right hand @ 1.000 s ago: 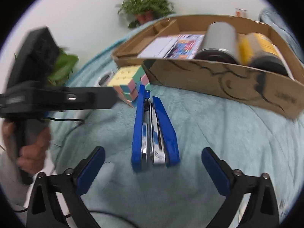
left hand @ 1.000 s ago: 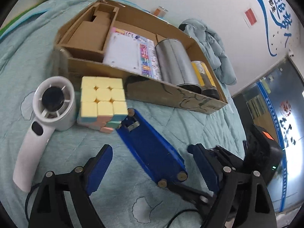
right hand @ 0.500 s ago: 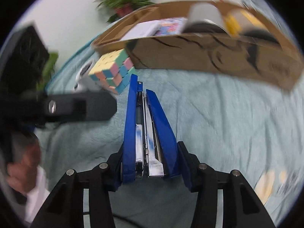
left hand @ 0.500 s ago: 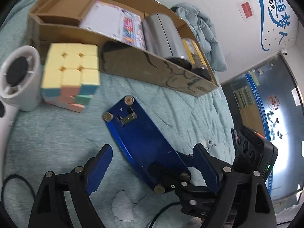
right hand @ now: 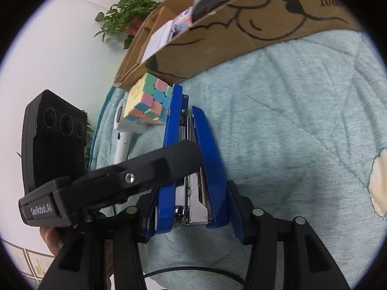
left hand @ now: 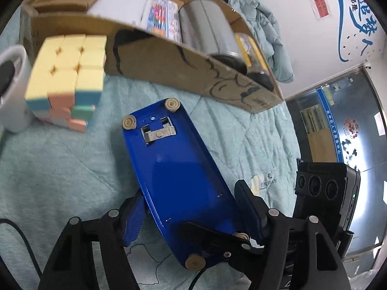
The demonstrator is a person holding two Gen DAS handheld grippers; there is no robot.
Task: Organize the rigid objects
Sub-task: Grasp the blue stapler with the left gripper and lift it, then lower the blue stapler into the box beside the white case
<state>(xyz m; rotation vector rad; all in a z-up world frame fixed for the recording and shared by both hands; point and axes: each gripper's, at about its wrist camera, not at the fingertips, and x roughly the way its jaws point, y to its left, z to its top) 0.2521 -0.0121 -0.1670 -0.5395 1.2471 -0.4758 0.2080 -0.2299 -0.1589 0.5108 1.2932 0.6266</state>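
Note:
A blue stapler (left hand: 174, 169) lies tipped on its side on the teal quilt, its base and rubber feet facing the left wrist view. My right gripper (right hand: 192, 207) is shut on the stapler (right hand: 210, 159) at its near end, one pad on the base and one on the top arm. My left gripper (left hand: 191, 212) straddles the same end across the base's width; its jaws are closing, and a thin gap still shows at the right pad. One left finger crosses the stapler in the right wrist view. A pastel puzzle cube (left hand: 67, 72) stands just beyond.
An open cardboard box (left hand: 181, 67) lies behind, holding a booklet (left hand: 145, 7), a grey can (left hand: 205, 29) and a yellow-banded jar (left hand: 249, 50). A white hand-held fan (right hand: 123, 133) rests left of the cube (right hand: 147, 104). A potted plant (right hand: 130, 14) stands by the wall.
My right gripper closed on the stapler and rolled, turning it. My left gripper moved in over the stapler's near end and its jaws narrowed around it.

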